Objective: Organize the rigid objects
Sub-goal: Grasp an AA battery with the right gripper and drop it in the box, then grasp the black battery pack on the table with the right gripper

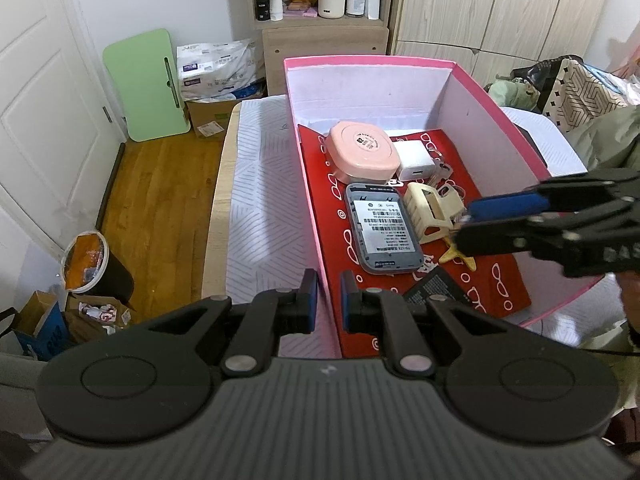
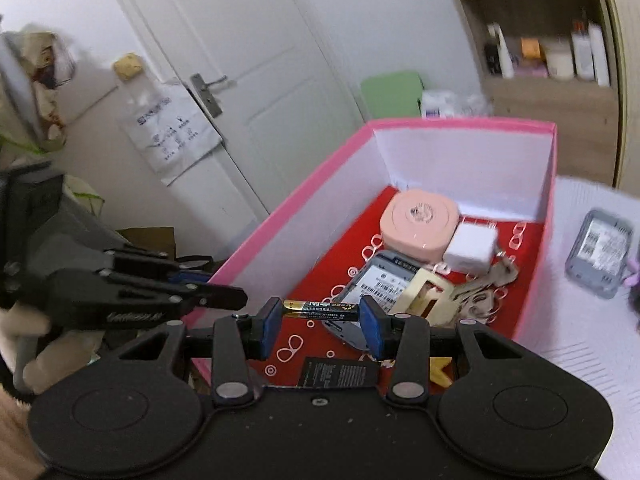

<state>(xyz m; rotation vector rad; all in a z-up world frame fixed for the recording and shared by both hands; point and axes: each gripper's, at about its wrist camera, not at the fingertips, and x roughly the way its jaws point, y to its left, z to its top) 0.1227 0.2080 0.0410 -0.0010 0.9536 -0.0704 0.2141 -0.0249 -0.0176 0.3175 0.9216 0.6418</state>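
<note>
A pink box [image 1: 496, 112] with a red lining stands on the table. Inside lie a pink rounded case [image 1: 362, 150], a white charger [image 1: 414, 158], a grey labelled device [image 1: 382, 230], a cream clip [image 1: 432, 208], keys [image 2: 486, 280] and a flat black battery pack [image 2: 340, 372]. My left gripper [image 1: 331, 304] is shut on the box's near left wall. My right gripper [image 2: 320, 320] hovers over the box's near end, shut lengthwise on a black-and-gold battery [image 2: 320, 309]. It enters the left wrist view from the right [image 1: 466, 222].
A second grey device [image 2: 600, 252] lies outside the box on the patterned table cover [image 1: 260, 208]. To the left the table's edge drops to a wooden floor with a bin [image 1: 86, 264] and cardboard boxes. A shelf unit [image 1: 320, 0] stands behind.
</note>
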